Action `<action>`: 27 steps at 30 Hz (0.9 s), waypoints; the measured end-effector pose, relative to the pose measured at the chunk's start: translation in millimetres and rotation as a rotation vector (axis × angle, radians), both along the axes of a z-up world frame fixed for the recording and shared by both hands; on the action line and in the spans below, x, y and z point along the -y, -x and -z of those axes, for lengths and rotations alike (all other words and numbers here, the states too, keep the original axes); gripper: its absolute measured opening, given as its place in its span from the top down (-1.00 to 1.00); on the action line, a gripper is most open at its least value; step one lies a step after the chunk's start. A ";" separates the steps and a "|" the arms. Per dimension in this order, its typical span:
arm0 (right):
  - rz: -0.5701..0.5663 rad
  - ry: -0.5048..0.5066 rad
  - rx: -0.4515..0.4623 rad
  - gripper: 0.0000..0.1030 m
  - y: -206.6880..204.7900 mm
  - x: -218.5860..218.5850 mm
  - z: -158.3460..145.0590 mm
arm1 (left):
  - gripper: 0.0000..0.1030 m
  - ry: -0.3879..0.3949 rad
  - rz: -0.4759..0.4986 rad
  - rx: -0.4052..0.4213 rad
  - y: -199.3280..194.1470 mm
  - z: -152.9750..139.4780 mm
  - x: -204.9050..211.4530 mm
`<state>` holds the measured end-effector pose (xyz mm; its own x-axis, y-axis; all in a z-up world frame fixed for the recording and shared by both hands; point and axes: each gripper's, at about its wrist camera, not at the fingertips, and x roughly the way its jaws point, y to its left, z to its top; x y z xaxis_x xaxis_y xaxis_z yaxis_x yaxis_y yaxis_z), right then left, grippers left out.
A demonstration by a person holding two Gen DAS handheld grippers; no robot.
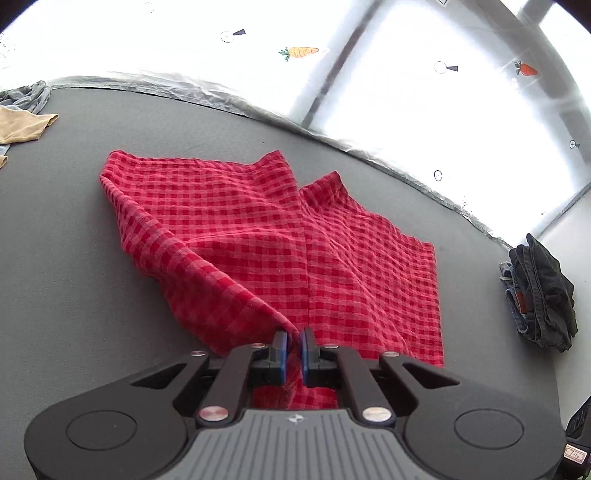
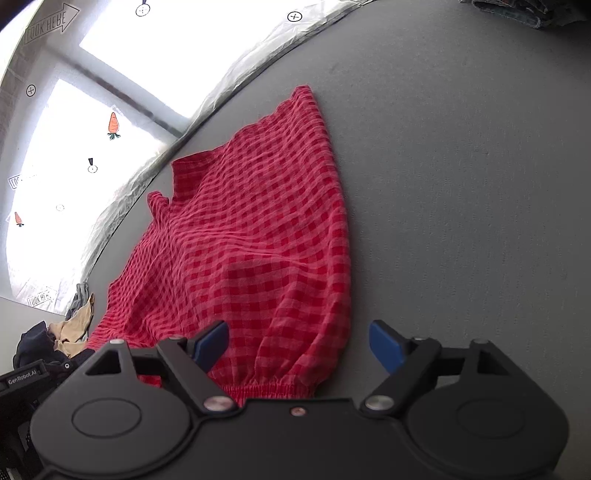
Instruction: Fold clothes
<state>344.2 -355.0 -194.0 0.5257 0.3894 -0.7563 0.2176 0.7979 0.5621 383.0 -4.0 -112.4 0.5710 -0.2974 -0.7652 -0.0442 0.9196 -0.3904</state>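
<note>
Surface: grey felt-like table [image 1: 55, 229] fills most of both views, matte and flat, with a few faint specks.
Edge: crinkled silver foil strip [image 1: 207, 92] runs along the far rim of the table, curving with the lens.
Room: bright white windows [image 1: 424, 92] stand behind the table, split by grey frame bars; carrot stickers [image 1: 301, 51] and small round marks are stuck on them, and the right view shows arrow labels reading "LOOK HERE" [image 2: 50, 24].
Garment: red checked shorts [image 1: 258, 229] lie spread near the middle of the table, wrinkled, with an elastic waistband [image 2: 269, 389] at the near end in the right view.
Left gripper [image 1: 292, 345]: clenched on a bunched corner of the shorts, which rises off the table in a taut ridge toward its blue pads.
Right gripper [image 2: 299, 345]: released, blue pads wide apart, one over the cloth and one over bare table, just above the waistband; I cannot tell if it touches.
Other clothes: folded dark jeans [image 1: 539, 291] sit at one table edge; a tan garment [image 1: 22, 127] and a grey one [image 1: 31, 96] lie at the other, well apart from the shorts.
</note>
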 end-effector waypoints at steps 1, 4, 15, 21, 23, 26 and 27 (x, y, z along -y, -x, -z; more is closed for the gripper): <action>0.002 0.000 0.003 -0.63 -0.8 0.8 -0.2 | 0.83 0.034 0.030 -0.019 -5.2 9.2 9.4; 0.006 -0.001 0.008 -0.63 -4.8 2.5 -0.1 | 0.81 0.153 0.060 -0.162 -19.8 53.8 22.2; -0.041 -0.161 0.064 -0.32 -38.2 -4.6 2.5 | 0.30 0.293 -0.101 -0.113 -0.1 46.9 -30.6; -0.330 -0.251 0.094 0.37 -68.9 -60.0 0.7 | 0.18 0.238 -0.303 -0.193 15.7 58.0 -70.2; -0.411 -0.262 0.044 0.40 -80.0 -83.6 8.0 | 0.18 0.252 -0.358 -0.246 20.7 67.6 -81.5; -0.430 -0.244 -0.050 0.27 -88.9 -103.7 23.0 | 0.12 0.263 -0.395 -0.278 31.6 73.0 -95.2; -0.433 -0.248 -0.072 0.27 -89.7 -107.6 27.5 | 0.10 0.260 -0.403 -0.284 33.7 73.4 -98.3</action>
<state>433.9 -247.4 -221.5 0.2259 0.7328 -0.6419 -0.0583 0.6679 0.7420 349.3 94.3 -185.8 0.4610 -0.2972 -0.8362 -0.5090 0.6833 -0.5234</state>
